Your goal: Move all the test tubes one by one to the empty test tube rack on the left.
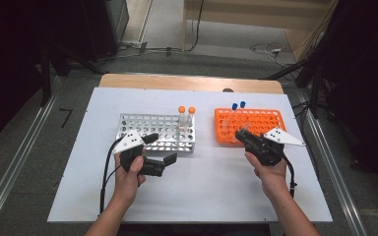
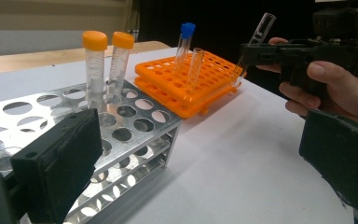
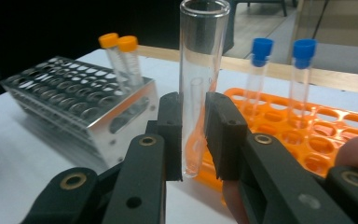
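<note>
My right gripper (image 3: pixel 193 135) is shut on a clear, uncapped glass tube (image 3: pixel 198 70), held upright just above the near left edge of the orange rack (image 3: pixel 307 135). In the high view this right gripper (image 1: pixel 246 135) sits at the rack's front (image 1: pixel 248 123). Two blue-capped tubes (image 3: pixel 260 70) stand at the rack's far side. My left gripper (image 1: pixel 161 148) rests open in front of the metal rack (image 1: pixel 157 132), with nothing between its fingers (image 2: pixel 60 168). From the left gripper view, the held tube (image 2: pixel 261 30) tilts above the orange rack (image 2: pixel 191 88).
Two orange-capped tubes (image 1: pixel 186 118) stand at the metal rack's right end. Another uncapped tube (image 2: pixel 196 65) stands in the orange rack beside a blue-capped one (image 2: pixel 185 42). Both racks rest on a white sheet (image 1: pixel 202 187) over the wooden table. Cables trail from both grippers.
</note>
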Motion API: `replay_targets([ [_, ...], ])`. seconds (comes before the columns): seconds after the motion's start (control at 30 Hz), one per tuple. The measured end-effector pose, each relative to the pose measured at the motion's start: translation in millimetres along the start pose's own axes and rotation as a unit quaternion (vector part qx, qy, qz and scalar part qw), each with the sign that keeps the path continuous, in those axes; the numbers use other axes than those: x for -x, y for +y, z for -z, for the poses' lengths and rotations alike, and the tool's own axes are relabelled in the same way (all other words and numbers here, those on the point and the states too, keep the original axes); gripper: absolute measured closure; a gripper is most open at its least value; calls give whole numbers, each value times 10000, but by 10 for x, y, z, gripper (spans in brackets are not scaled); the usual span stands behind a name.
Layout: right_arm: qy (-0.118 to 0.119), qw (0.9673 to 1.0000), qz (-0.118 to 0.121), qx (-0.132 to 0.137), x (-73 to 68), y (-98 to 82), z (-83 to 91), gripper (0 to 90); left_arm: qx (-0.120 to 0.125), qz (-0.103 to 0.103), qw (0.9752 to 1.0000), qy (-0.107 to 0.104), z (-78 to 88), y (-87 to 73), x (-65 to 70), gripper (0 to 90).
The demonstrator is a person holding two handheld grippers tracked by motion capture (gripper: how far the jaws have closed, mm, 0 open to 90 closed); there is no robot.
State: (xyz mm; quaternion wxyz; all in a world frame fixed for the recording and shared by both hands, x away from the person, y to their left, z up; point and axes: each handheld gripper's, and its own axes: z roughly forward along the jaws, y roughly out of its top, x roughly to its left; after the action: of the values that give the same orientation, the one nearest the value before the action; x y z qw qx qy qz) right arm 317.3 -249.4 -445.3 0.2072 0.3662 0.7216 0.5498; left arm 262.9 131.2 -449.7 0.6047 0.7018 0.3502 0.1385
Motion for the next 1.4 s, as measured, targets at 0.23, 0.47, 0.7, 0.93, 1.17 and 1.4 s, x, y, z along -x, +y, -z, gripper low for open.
replay_targets([
  [0.23,337,9992,168,-95,-217,-46,29,742,-31,-65,10000,-31,-10,-3,29,0],
  [0.47,625,9974,303,-182,-405,-77,-25,742,-65,-98,9999,-113,-51,-13,79,0],
  [0.7,820,9954,387,-305,-528,-123,-82,741,-85,-120,9998,-156,-59,-16,87,0],
  [0.93,1044,9927,456,-394,-668,-150,-123,741,-100,-149,9996,-204,-80,-15,130,20],
  [1.17,1273,9897,453,-467,-811,-166,-172,742,-114,-145,9992,-356,-98,-8,164,59],
  [1.4,1448,9865,534,-556,-946,-194,-221,741,-159,-105,9983,-542,-140,-4,214,103],
])
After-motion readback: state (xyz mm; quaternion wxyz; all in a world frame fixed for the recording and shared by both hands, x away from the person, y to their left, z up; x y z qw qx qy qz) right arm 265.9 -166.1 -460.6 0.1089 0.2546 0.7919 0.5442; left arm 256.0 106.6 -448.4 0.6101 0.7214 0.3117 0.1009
